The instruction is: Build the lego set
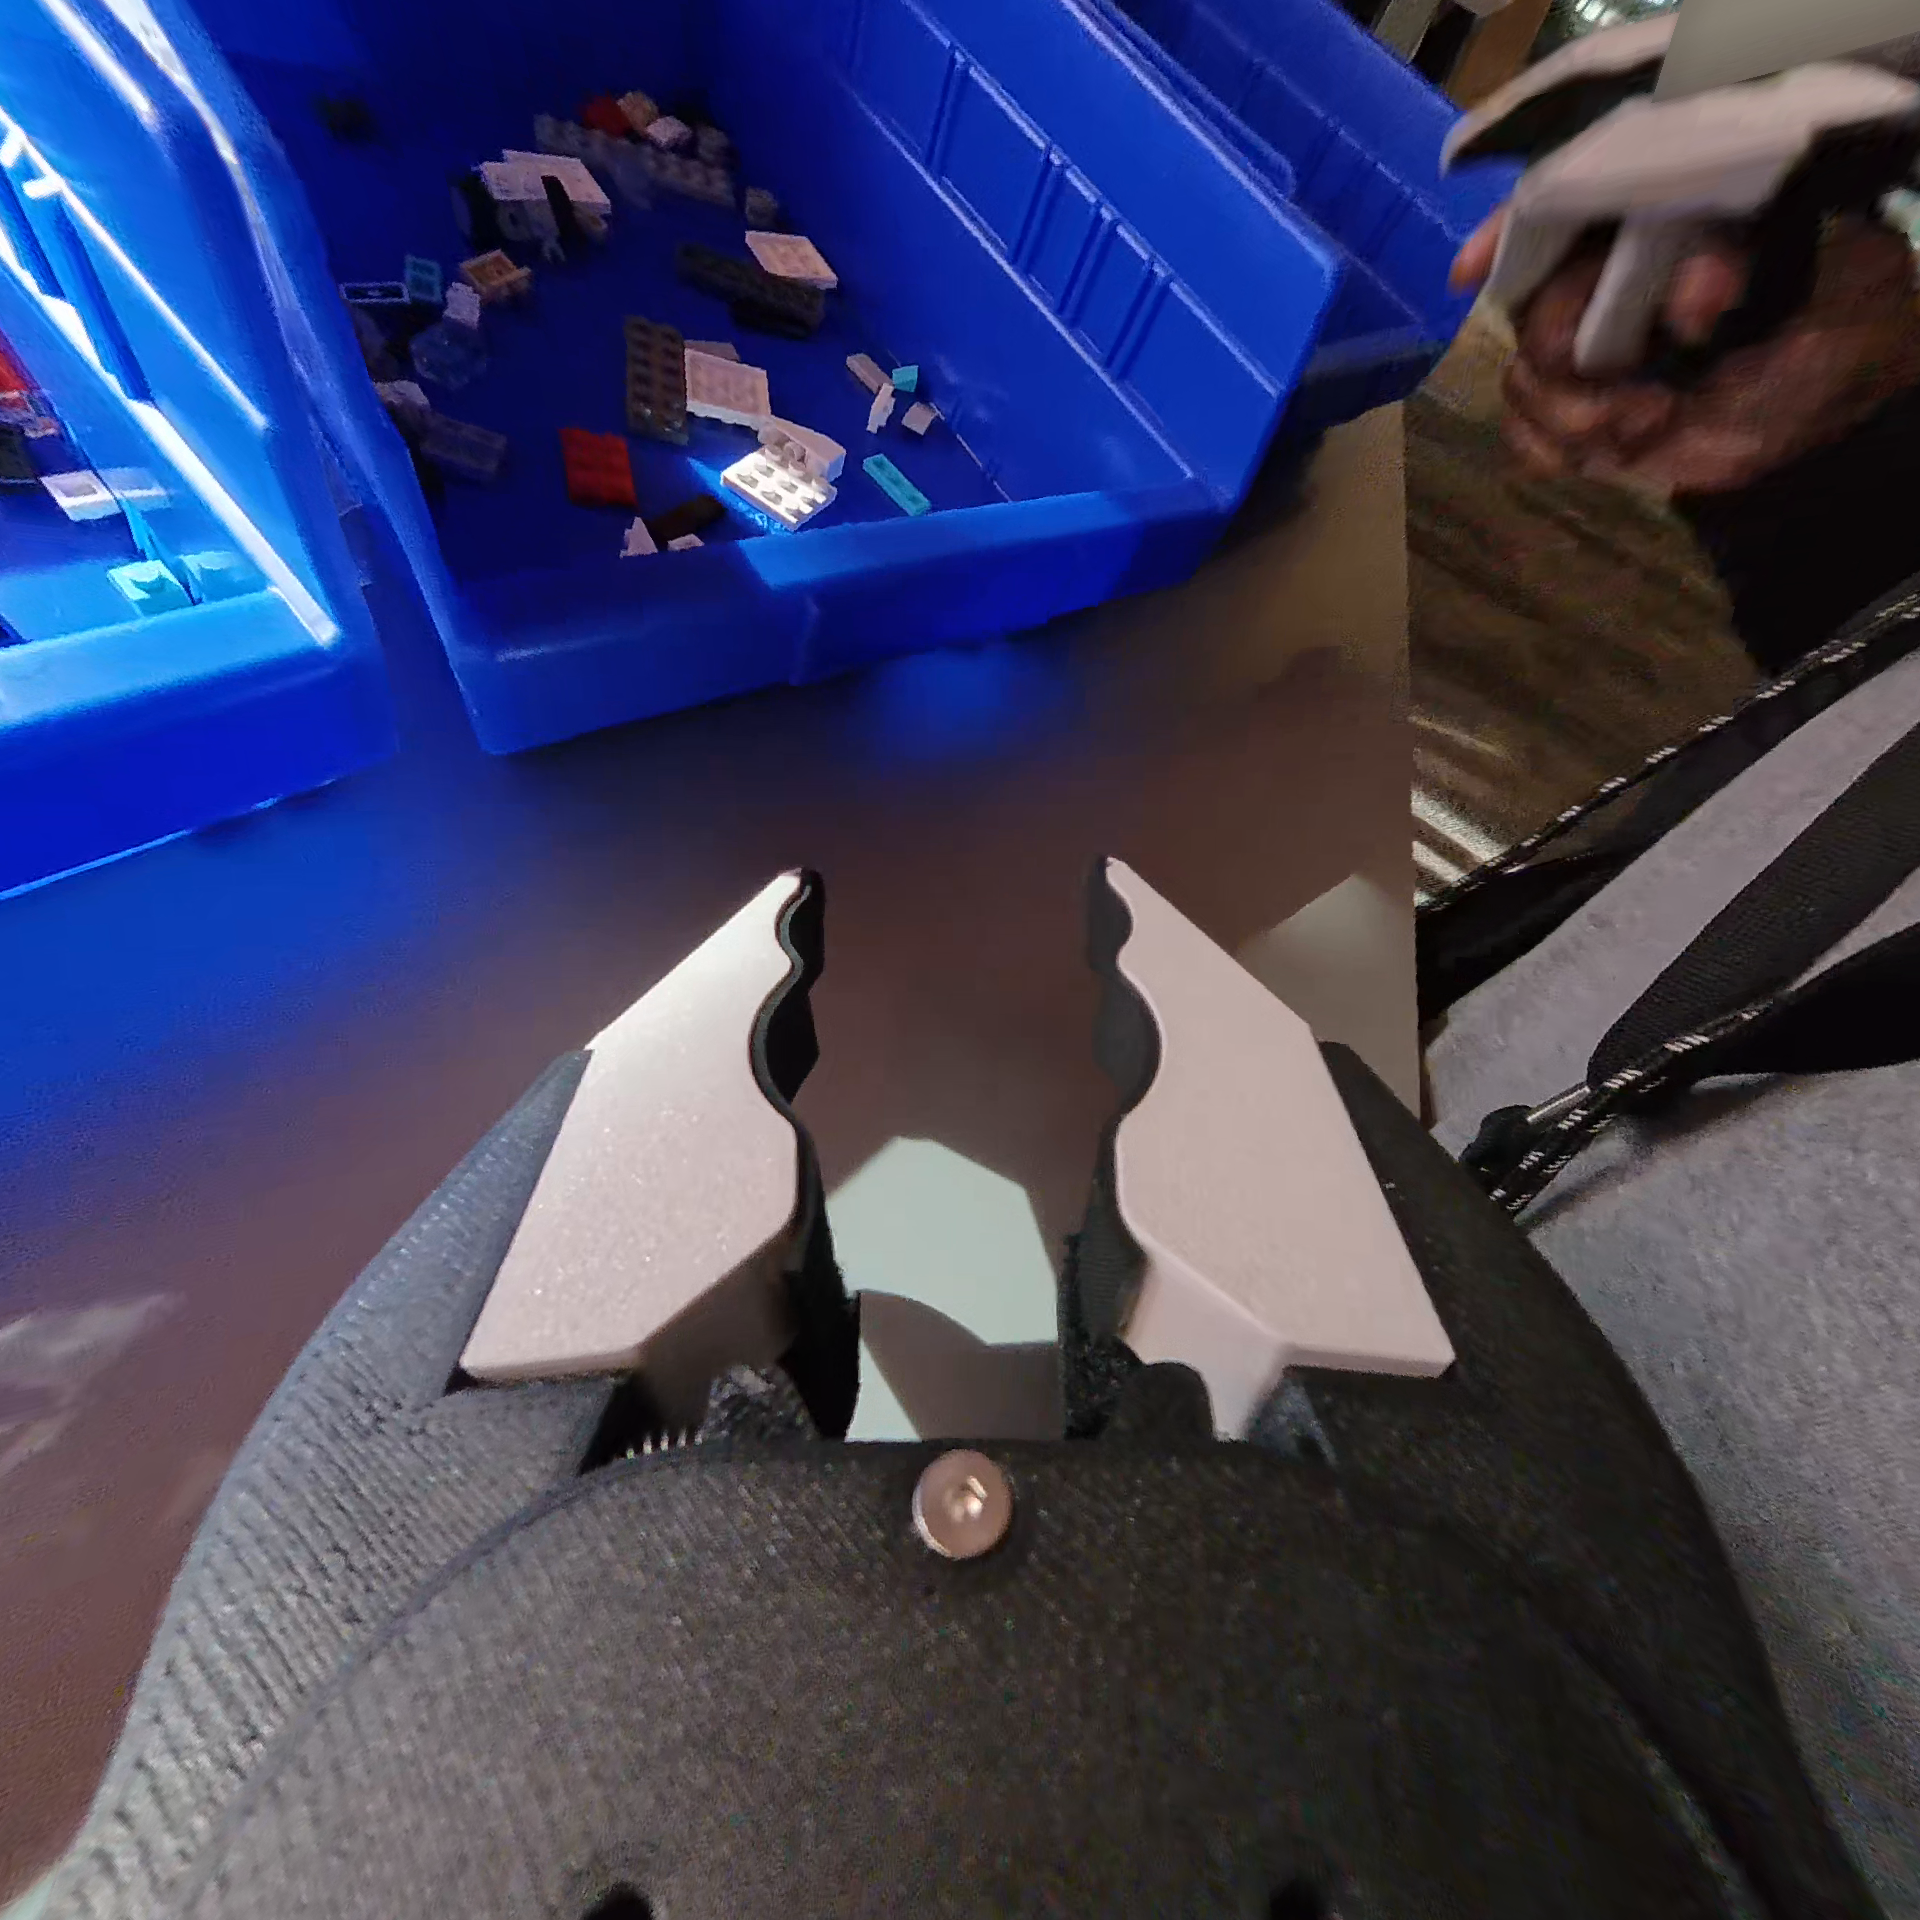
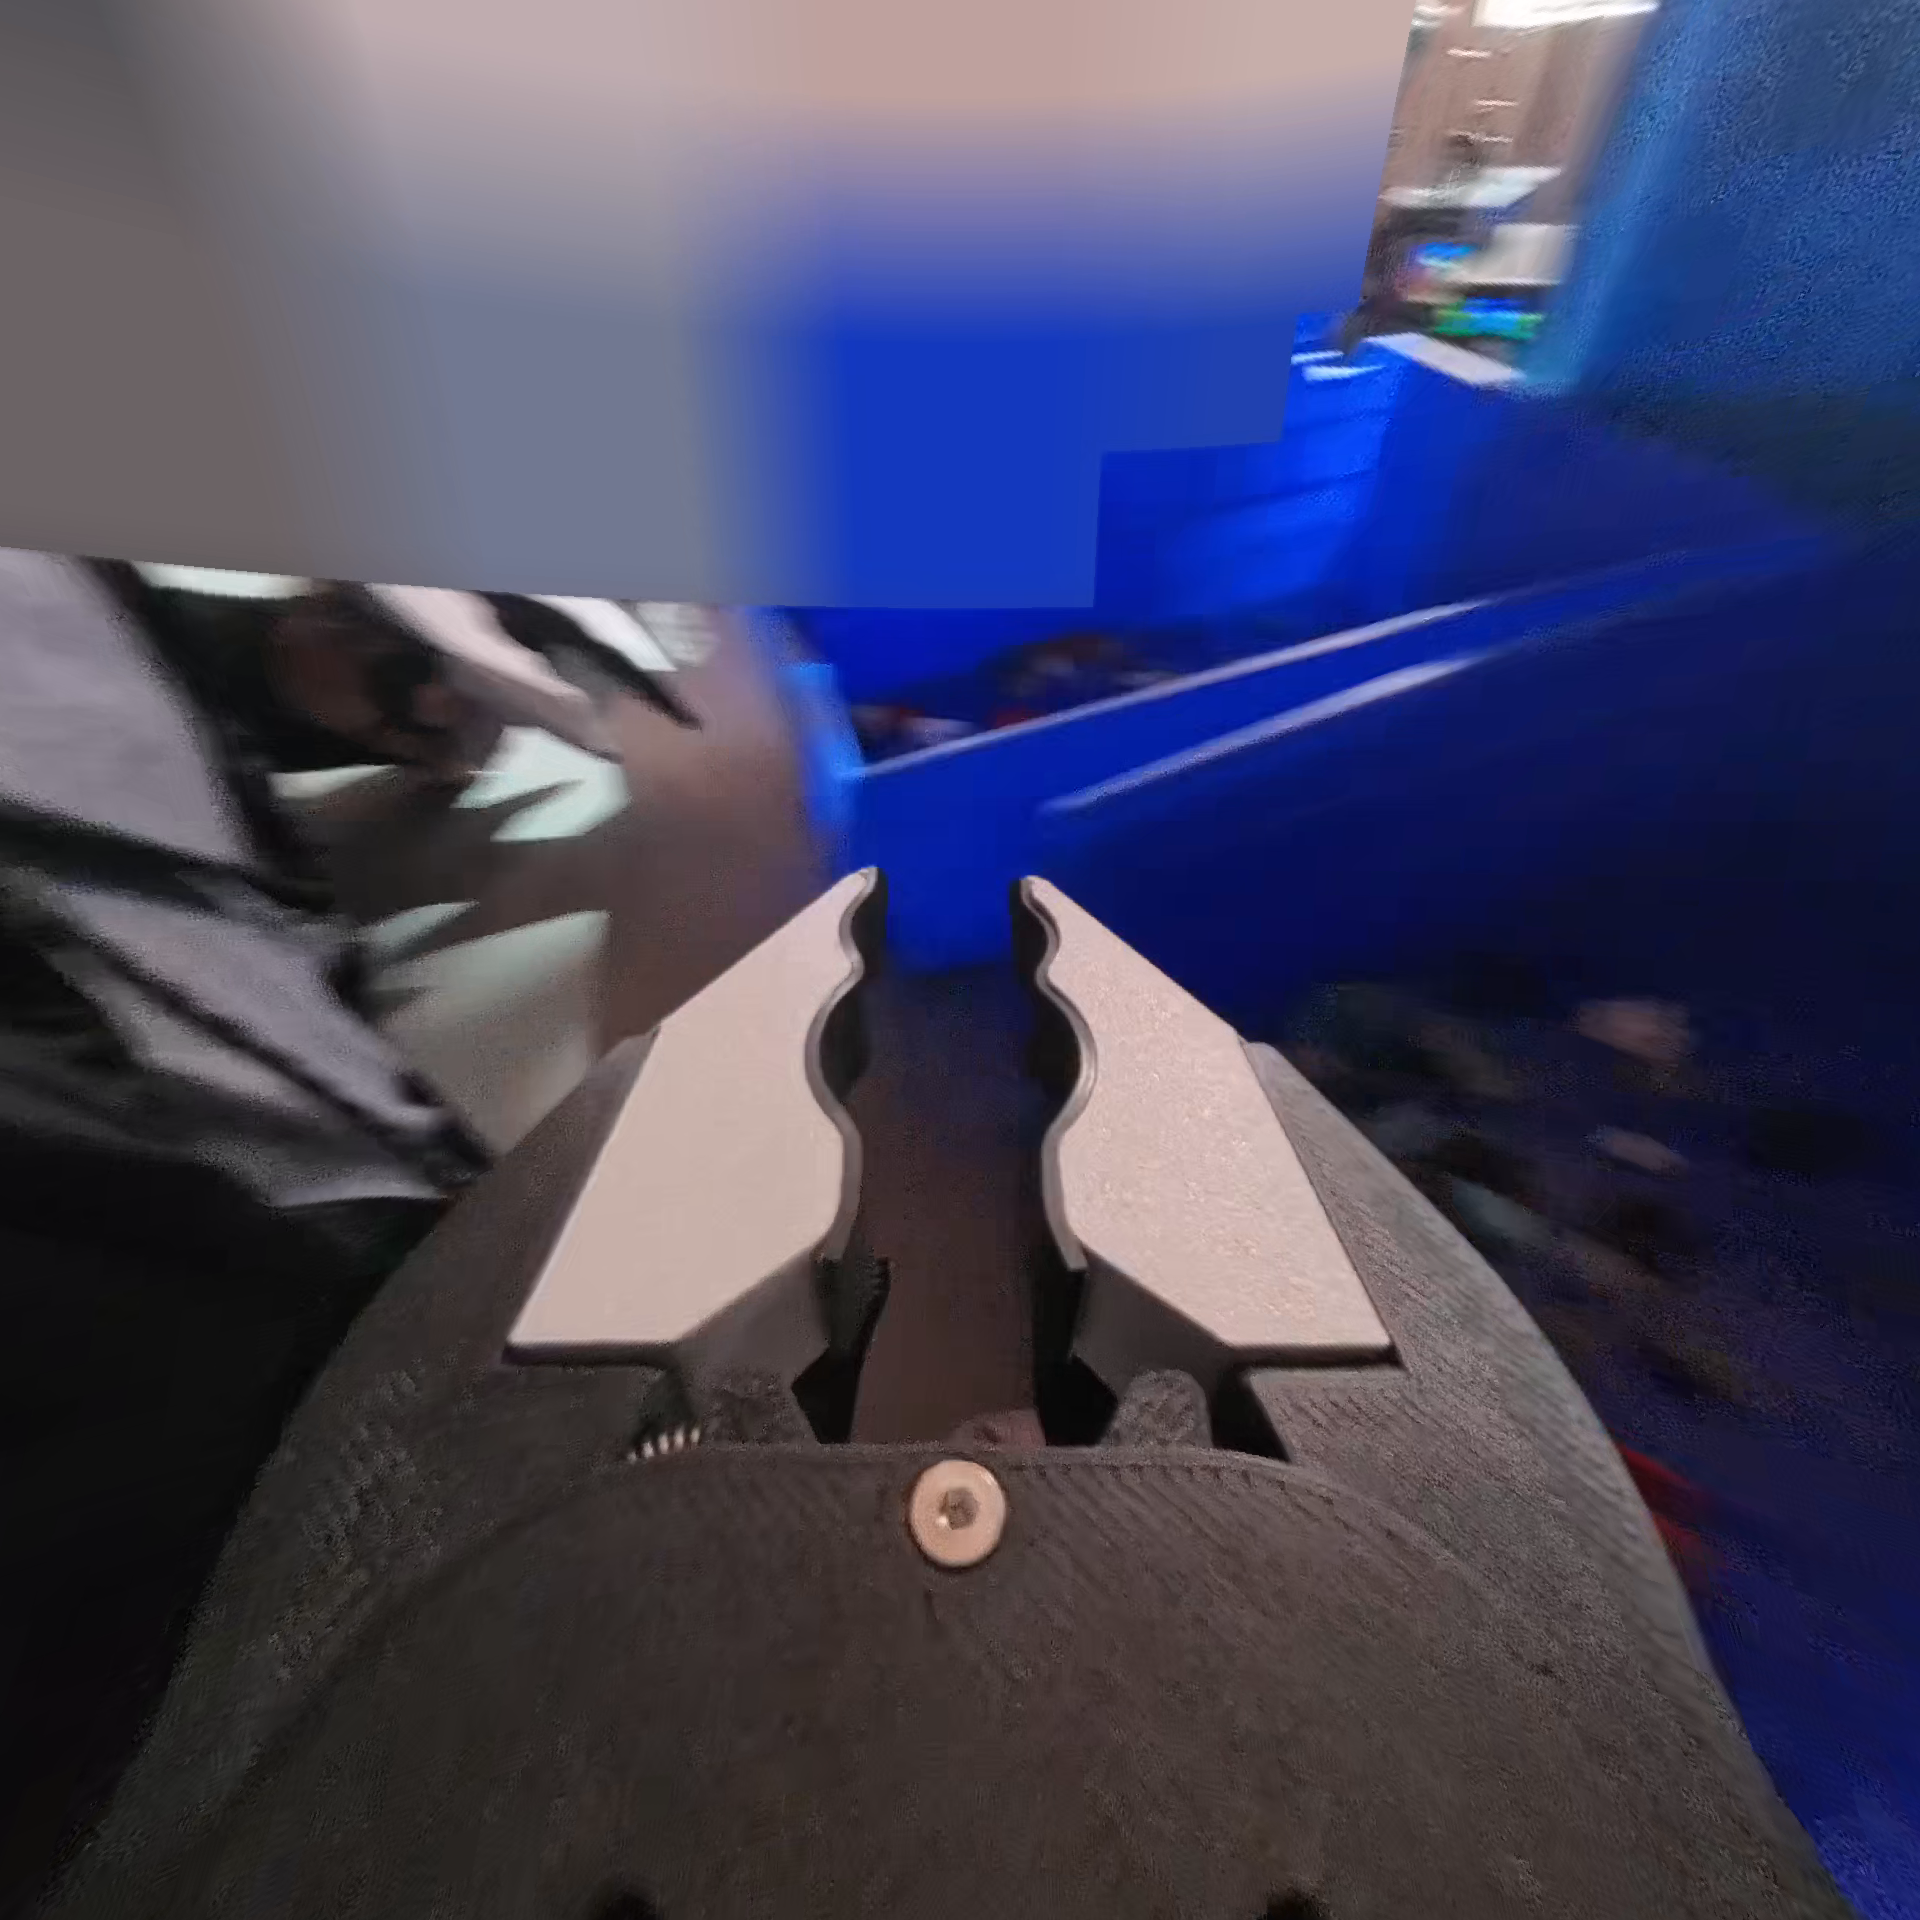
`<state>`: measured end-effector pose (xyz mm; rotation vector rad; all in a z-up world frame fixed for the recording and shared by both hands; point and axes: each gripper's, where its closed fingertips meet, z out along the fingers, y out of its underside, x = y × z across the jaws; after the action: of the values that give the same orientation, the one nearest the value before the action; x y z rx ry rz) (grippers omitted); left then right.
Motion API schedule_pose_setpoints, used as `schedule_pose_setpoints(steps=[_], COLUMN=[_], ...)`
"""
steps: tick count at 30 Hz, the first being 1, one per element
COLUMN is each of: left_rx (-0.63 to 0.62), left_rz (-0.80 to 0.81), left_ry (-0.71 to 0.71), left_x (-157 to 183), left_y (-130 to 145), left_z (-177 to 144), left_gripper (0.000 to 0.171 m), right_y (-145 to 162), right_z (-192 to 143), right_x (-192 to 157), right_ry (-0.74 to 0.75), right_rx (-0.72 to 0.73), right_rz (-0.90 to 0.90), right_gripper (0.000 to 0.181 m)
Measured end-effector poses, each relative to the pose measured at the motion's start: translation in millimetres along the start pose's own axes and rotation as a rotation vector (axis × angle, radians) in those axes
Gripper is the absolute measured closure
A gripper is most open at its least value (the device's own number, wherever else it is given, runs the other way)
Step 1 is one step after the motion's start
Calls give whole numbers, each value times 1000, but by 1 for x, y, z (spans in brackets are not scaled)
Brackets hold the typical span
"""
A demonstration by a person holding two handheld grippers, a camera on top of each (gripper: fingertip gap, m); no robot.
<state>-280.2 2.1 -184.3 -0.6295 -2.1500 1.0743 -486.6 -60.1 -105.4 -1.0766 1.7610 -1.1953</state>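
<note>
My left gripper is open and empty, hovering over the brown table in front of a blue bin. The bin holds several loose lego pieces: a white plate, a red plate, dark grey and teal ones. My right gripper is open and empty, held over a blue bin whose dark, blurred pieces lie at its right. The right gripper also shows in the left wrist view, blurred, at the top right with a hand on it.
A second blue bin with a few pieces stands at the left. The table's right edge drops off to a person's grey clothing and black straps. More blue bins stand behind in the right wrist view. The tips of one gripper are about 25 centimetres away from the tips of the other.
</note>
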Motion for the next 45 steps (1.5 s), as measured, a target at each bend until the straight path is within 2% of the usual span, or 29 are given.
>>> schedule_pose_setpoints(steps=[2, 3, 5, 8, 11, 17, 21, 26, 30, 36, 41, 45], left_rx=[19, 28, 47, 90, 125, 181, 206, 260, 313, 361, 389, 438], left_rz=[-8, -14, -26, -47, -73, -142, -141, -149, -160, -158, -139, -147], left_ry=[19, 28, 43, 56, 49, 46, 33, 5, -49, -134, -169, -146], left_x=[1, 1, 1, 1, -1, -12, -18, -20, -24, -36, -47, -50], left_y=[-3, -4, -6, -8, -4, 5, 11, 20, 30, 47, 55, 56], left_z=[-1, -2, -4, -14, -30, -67, -88, -116, -146, -193, -223, -242], left_gripper=[119, 119, 119, 119, 120, 120, 120, 120, 120, 121, 121, 122], right_y=[-9, -2, 24, 57, 91, 108, 113, 112, 97, 15, -49, -67], right_z=[-26, -35, -43, -25, -23, -28, -22, -19, -19, 3, 72, 144], right_x=[60, 88, 123, 131, 138, 156, 155, 156, 151, 117, 38, -44], right_ry=[245, 358, 486, 477, 514, 643, 629, 641, 681, 721, 549, 310], right_rx=[-130, -246, -487, -669, -834, -910, -905, -878, -834, -669, -521, -431], right_rz=[2, 35, 121, 220, 252, 303, 359, 350, 321, 175, 31, -36], right_gripper=[157, 157, 156, 155, 155, 158, 172, 171, 172, 171, 172, 171])
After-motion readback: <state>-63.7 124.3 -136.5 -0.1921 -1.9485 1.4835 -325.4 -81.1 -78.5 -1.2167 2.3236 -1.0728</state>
